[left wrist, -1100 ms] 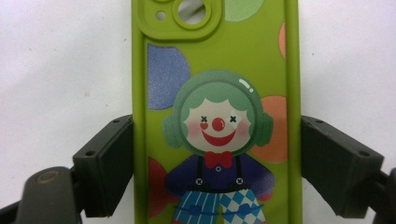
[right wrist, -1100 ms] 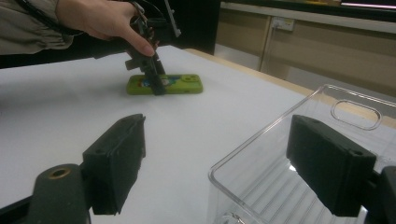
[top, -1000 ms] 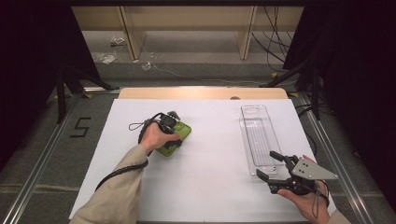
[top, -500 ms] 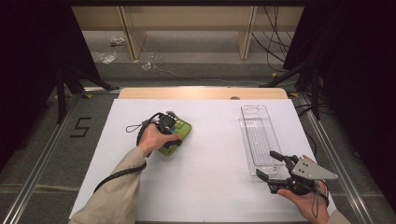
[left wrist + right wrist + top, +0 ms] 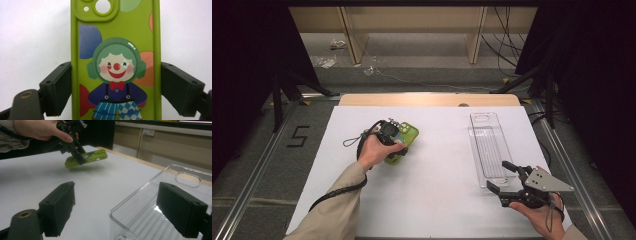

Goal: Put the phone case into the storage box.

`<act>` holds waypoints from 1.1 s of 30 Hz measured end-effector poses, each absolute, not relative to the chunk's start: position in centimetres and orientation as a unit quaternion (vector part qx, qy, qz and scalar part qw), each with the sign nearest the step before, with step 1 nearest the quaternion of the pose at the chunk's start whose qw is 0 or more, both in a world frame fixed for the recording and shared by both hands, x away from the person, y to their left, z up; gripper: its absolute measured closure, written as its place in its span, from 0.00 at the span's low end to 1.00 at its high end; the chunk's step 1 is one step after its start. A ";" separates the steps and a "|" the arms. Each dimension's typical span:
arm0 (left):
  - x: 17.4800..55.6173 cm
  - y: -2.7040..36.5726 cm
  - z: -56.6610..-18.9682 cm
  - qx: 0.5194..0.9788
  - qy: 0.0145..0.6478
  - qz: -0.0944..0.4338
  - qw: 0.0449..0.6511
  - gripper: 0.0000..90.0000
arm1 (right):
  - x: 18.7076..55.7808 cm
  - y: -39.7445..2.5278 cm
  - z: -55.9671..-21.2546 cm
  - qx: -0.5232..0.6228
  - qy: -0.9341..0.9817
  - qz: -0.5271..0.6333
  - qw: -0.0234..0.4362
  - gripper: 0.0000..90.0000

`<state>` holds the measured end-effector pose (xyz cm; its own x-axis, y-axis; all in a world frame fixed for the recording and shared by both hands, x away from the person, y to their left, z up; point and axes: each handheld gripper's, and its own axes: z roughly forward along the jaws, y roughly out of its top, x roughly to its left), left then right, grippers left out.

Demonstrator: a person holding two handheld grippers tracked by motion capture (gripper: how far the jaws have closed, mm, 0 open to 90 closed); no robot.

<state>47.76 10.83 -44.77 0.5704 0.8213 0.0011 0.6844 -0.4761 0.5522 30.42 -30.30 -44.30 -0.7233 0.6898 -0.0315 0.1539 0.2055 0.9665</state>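
Gripping glossy green phone case (image 5: 115,62), L gripper (image 5: 393,142).

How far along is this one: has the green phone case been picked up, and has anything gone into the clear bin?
Done: the left hand-held gripper has closed on the sides of the green phone case, and the right gripper view shows it tilted, lifted off the white table. In hand: carrying it. Left: the clear bin holds nothing, and the right hand-held gripper waits open at its near end, touching nothing.
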 end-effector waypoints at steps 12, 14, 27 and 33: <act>45.4 10.9 -43.9 0.822 0.435 0.161 0.329 0.18 | 30.5 -30.1 -44.3 0.289 0.738 0.562 0.239 0.17; 45.0 10.9 -43.8 0.818 0.434 0.167 0.339 0.18 | 30.5 -30.1 -44.3 0.290 0.737 0.562 0.238 0.17; 42.3 11.2 -43.9 0.801 0.425 0.190 0.377 0.18 | 30.5 -29.8 -44.1 0.294 0.734 0.566 0.233 0.18; 41.3 11.3 -44.1 0.796 0.424 0.192 0.387 0.18 | 30.5 -29.5 -43.9 0.294 0.735 0.565 0.232 0.18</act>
